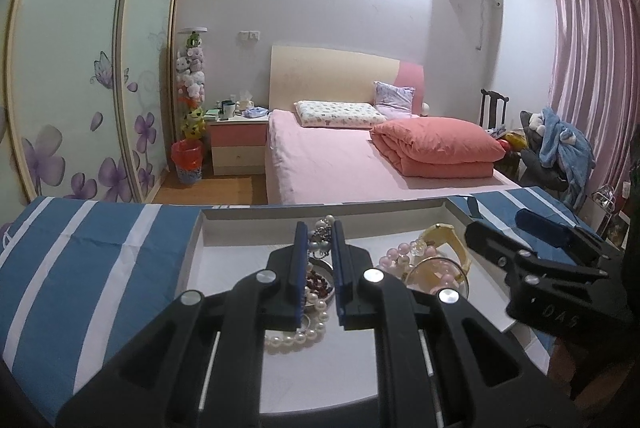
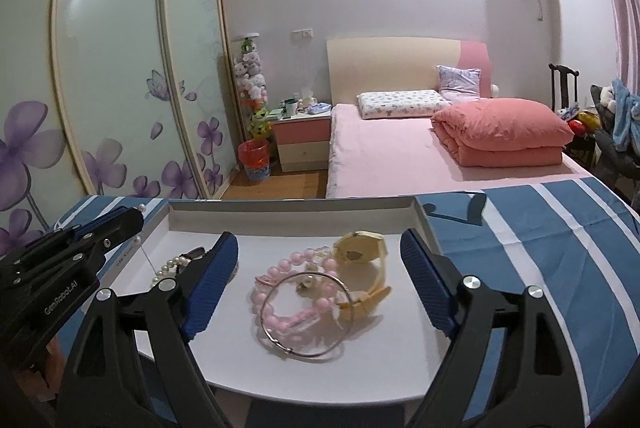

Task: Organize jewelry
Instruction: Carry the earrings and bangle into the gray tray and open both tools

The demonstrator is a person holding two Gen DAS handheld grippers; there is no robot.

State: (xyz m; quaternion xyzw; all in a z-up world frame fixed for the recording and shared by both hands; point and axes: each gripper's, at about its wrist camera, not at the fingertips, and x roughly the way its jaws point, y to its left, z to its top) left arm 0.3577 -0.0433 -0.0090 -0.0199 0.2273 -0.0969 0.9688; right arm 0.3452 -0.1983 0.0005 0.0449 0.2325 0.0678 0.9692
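Two grippers hover over the white tray (image 2: 422, 218). Right gripper (image 2: 320, 252), jaws wide and empty, straddles the pink bead bracelet (image 2: 280, 292) lying directly ahead. Left gripper (image 1: 320, 252), nearly closed, sits over the pearl strand (image 1: 296, 336); whether it grips is unclear.

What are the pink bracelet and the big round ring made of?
Pink bracelet: smooth, glossy round beads, probably glass or plastic; they catch the light. Big ring: a thin silvery hoop, likely polished metal, since it gleams along its edge.
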